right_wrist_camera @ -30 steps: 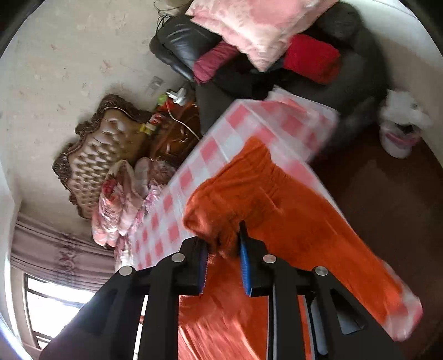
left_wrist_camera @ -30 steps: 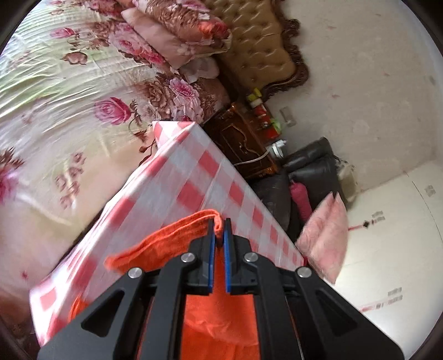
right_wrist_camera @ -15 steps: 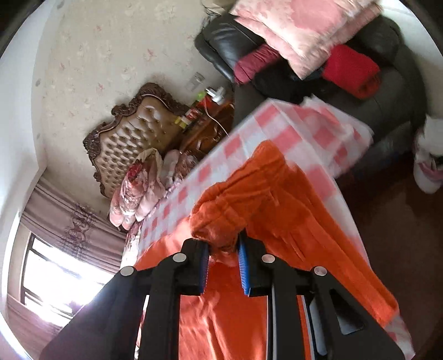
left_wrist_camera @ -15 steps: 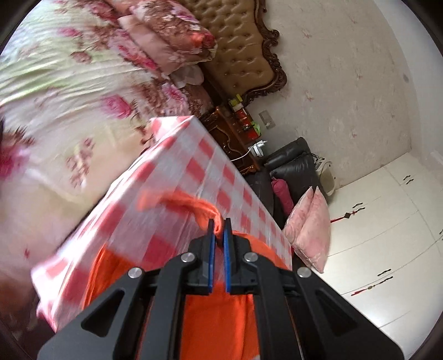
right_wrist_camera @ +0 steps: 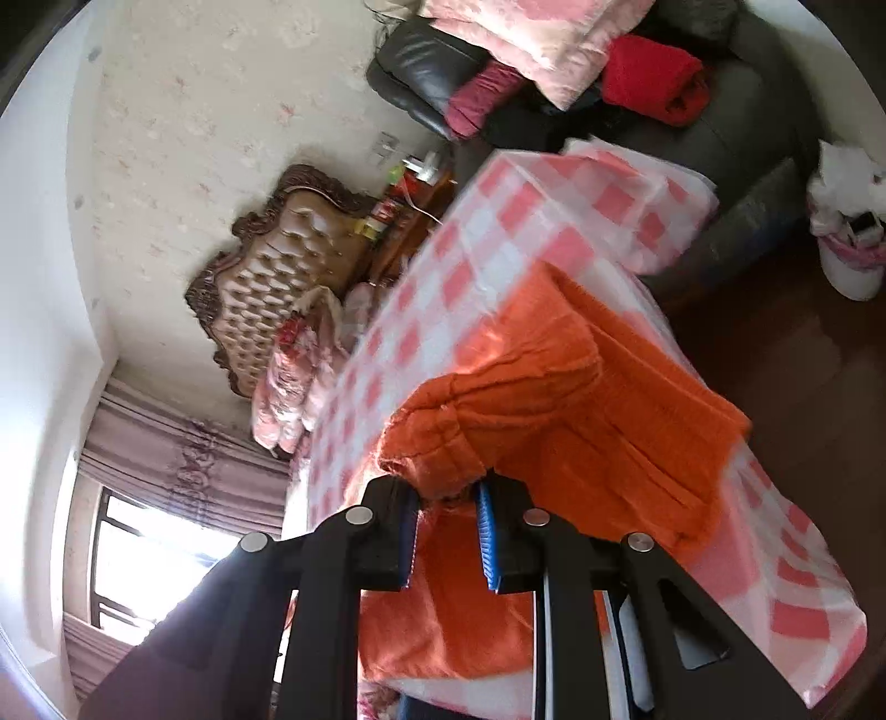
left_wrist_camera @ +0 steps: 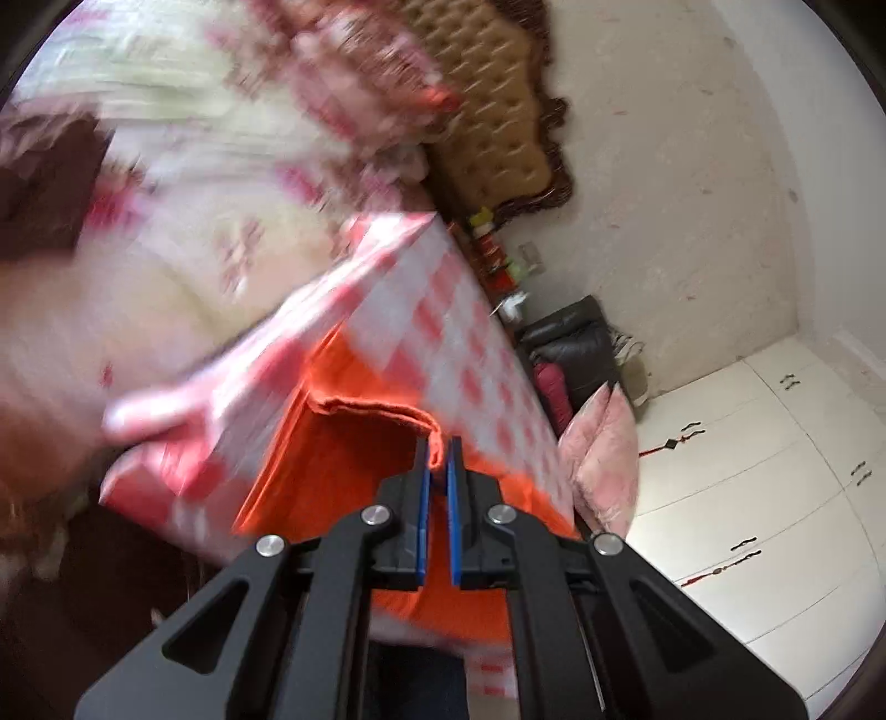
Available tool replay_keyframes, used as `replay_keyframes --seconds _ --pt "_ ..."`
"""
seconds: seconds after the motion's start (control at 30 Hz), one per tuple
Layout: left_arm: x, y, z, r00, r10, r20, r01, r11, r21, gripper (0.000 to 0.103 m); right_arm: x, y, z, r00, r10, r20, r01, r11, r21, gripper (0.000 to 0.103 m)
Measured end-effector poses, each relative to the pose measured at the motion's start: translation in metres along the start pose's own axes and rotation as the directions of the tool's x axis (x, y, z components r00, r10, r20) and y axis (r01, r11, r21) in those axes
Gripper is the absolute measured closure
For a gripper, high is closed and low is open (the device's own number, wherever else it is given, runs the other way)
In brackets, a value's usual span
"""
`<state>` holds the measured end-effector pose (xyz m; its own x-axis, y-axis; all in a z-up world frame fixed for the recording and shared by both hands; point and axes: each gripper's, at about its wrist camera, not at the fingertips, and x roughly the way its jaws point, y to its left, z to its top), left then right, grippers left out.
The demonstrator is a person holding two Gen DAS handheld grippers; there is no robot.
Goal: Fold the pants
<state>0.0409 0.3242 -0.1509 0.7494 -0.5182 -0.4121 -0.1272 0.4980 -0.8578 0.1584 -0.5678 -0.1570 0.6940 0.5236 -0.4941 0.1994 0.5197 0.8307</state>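
A bench (right_wrist_camera: 498, 232) draped in a pink-and-white checked cloth (left_wrist_camera: 443, 310) carries the orange pants (right_wrist_camera: 581, 387), spread along its near half towards the near edge. The left gripper (left_wrist_camera: 437, 459) has its fingers nearly together, pinching a thin hem of the pants; the right gripper (right_wrist_camera: 446, 490) clamps a bunched fold (the gathered waistband, by its look). Beyond the bench's far edge stand a tufted headboard (right_wrist_camera: 277, 266), a floral bed (left_wrist_camera: 166, 166) (blurred here), a black sofa (right_wrist_camera: 692, 127) piled with pink cushions (right_wrist_camera: 526, 44), and white cupboards (left_wrist_camera: 775, 471)
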Motion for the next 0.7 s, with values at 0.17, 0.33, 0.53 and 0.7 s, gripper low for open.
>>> replay_keyframes --seconds 0.17,0.33,0.53,0.7 --pt "0.018 0.042 -0.026 0.996 0.057 -0.065 -0.060 0.997 -0.048 0.098 -0.001 -0.031 -0.013 0.999 -0.020 -0.036 0.021 0.999 0.031 0.084" --pt "0.013 0.038 -0.025 0.995 0.083 -0.050 -0.082 0.997 0.008 0.098 -0.025 -0.021 -0.023 1.000 -0.004 0.002 0.004 1.000 -0.020 0.084" --pt "0.035 0.068 -0.037 0.988 0.092 -0.121 -0.100 0.993 -0.062 0.098 -0.022 -0.051 -0.035 0.997 -0.071 -0.025 0.071 0.997 0.009 0.084" --pt "0.032 0.079 -0.036 0.985 0.124 -0.119 -0.134 0.988 -0.078 0.078 -0.023 -0.052 -0.044 0.993 -0.118 -0.025 0.117 0.992 -0.043 0.085"
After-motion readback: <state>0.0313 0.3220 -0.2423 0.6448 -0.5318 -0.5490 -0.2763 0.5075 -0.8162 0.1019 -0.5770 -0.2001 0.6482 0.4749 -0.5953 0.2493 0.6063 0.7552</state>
